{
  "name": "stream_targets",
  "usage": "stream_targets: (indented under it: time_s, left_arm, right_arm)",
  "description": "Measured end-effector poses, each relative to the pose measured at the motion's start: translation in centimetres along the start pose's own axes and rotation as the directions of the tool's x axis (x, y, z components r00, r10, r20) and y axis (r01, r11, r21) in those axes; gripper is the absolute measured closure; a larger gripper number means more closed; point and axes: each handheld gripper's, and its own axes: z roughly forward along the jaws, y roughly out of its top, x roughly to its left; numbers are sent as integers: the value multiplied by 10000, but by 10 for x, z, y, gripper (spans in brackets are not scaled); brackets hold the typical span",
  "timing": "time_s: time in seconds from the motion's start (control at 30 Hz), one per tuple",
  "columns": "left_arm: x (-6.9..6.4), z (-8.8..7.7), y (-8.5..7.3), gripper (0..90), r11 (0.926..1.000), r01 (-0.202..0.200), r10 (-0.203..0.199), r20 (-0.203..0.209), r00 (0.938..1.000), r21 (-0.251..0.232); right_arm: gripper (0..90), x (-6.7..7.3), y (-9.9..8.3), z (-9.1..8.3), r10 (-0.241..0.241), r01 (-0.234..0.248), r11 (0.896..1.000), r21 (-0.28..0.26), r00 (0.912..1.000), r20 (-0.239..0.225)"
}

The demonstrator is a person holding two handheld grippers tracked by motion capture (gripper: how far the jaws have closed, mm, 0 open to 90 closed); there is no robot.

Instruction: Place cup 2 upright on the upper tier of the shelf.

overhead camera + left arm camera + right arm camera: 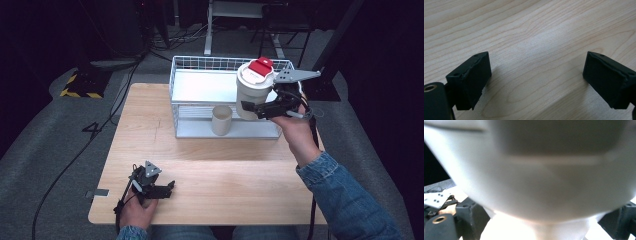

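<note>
A white lidded container (251,90) with a red flap on its top hangs above the right part of the white wire rack (200,62). My right gripper (260,107) is shut on its body from the right. In the right gripper view the container's pale wall (531,175) looms very close and blurred between the jaws. A beige cup (221,120) stands upright on the rack's lower level. Near the table's front left corner my left gripper (162,189) rests low over the wood, open and holding nothing. Its two pads (474,77) stand wide apart over bare wood.
The light wooden table (210,175) sits on grey carpet. The rack stands at the table's back centre with a white upper shelf (200,85). Cables run across the floor at left. A black and yellow marked block (80,85) lies beyond the table's back left.
</note>
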Motion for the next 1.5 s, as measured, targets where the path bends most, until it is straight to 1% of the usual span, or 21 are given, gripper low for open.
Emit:
stream_targets:
  time_s: [0.13,0.33,0.47,0.67,0.83,1.0,1.1,1.27,1.4,1.5]
  left_arm:
    - [0,0,0,86,10000,11,-11,8,10000,15]
    - [0,0,0,97,9999,103,-103,-17,9999,-19]
    - [0,0,0,97,10000,80,-80,-19,10000,-12]
    - [0,0,0,96,9999,108,-108,-22,9999,-18]
    - [0,0,0,95,10000,60,-60,-45,10000,-11]
    - [0,0,0,94,9999,138,-138,-53,9999,-26]
    - [0,0,0,94,9999,135,-135,-79,9999,-32]
    - [0,0,0,94,9999,161,-161,-92,9998,-9]
    - [0,0,0,93,9998,184,-184,-114,9998,-30]
    - [0,0,0,94,9998,189,-189,-114,9998,-24]
  right_arm:
    - [114,-8,6,5,222,-221,9997,-54,9996,161]
    - [113,-20,16,15,283,-279,9996,-94,9987,424]
    - [113,-28,22,23,413,-404,9990,-170,9976,556]
    - [113,-41,27,32,567,-561,9984,-91,9943,899]
    - [113,-54,27,39,839,-834,9965,-87,9898,1153]
    - [113,-65,26,47,1070,-1067,9942,-95,9849,1360]
    - [113,-70,26,50,1071,-1071,9942,-82,9836,1453]
    - [113,-77,23,54,1363,-1346,9907,-216,9797,1471]
    - [113,-81,20,58,1437,-1414,9896,-257,9781,1507]
    - [113,-82,19,61,1453,-1441,9894,-189,9769,1567]
